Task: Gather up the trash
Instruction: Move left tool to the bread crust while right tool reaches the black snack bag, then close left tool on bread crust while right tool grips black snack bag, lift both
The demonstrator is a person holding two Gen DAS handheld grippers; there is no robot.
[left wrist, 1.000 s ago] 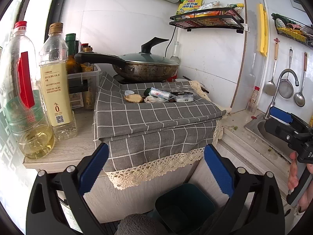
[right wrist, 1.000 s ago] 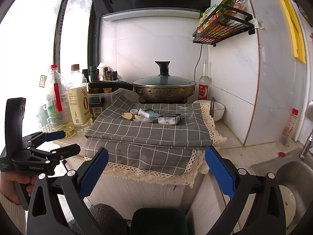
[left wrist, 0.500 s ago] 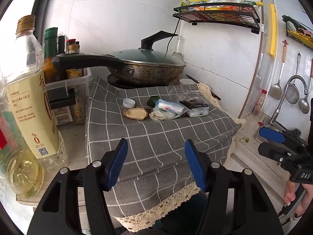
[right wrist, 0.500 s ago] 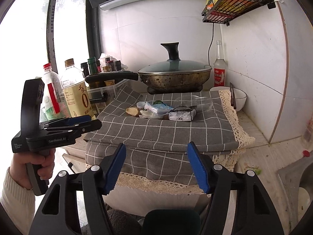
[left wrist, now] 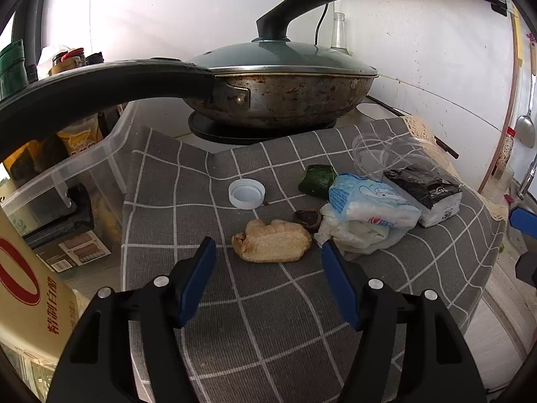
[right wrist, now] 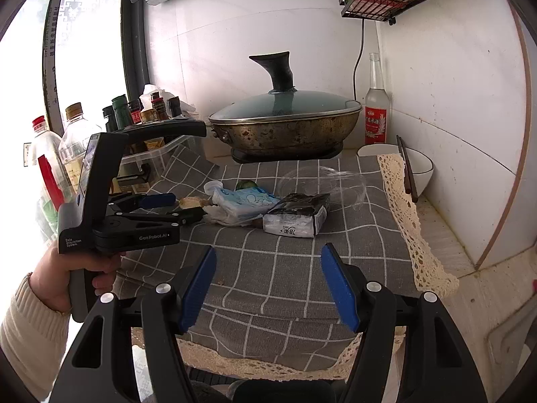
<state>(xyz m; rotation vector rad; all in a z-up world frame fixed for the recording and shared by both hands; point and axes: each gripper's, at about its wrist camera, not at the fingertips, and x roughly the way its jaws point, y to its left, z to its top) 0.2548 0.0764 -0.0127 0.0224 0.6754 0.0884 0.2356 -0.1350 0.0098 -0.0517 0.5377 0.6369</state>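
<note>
Above bread scrap (left wrist: 272, 241), left hand-held gripper (left wrist: 268, 262) agape

Grey white-checked cloth (left wrist: 268, 319)

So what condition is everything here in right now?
left gripper: open, empty, nearing bread piece
right gripper: open, empty
bread piece: lying loose on cloth
bottle cap: off, upturned
wok: lidded
clear plastic container: tipped over, empty

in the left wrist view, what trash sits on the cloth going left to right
bottle cap → bread piece → blue-white packet → black packet
</note>
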